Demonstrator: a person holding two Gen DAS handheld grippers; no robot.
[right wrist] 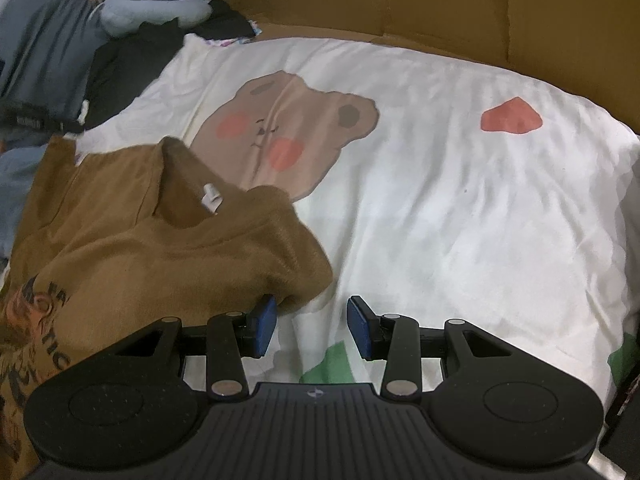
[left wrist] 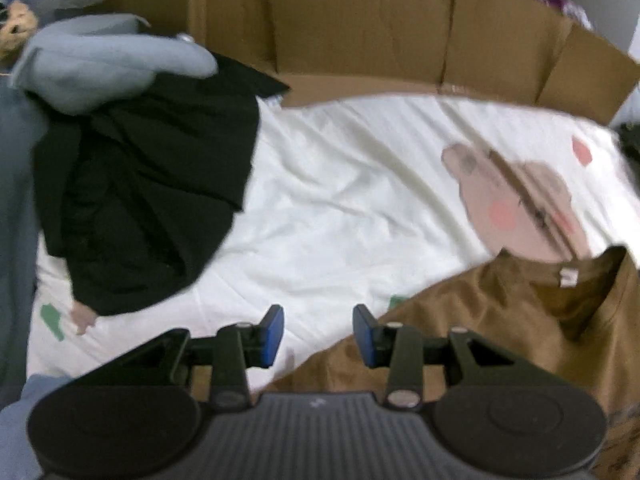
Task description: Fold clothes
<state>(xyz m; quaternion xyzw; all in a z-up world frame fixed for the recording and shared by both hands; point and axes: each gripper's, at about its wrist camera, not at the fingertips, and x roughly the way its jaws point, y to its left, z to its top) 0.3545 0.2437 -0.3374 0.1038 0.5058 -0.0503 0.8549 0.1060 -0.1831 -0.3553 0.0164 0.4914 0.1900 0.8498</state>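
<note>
A brown T-shirt with a white neck label and dark print lies rumpled on a white bed sheet. It also fills the lower right of the left wrist view as the brown T-shirt. My right gripper is open just right of the shirt's folded shoulder edge; its left blue pad touches the cloth. My left gripper is open over the sheet at the shirt's left edge, holding nothing. A pile of black clothes lies to the left.
A cardboard wall borders the far side of the bed. A grey-blue plush toy rests on the black pile. Grey bedding sits at the far left. The sheet carries a bear print and a red shape.
</note>
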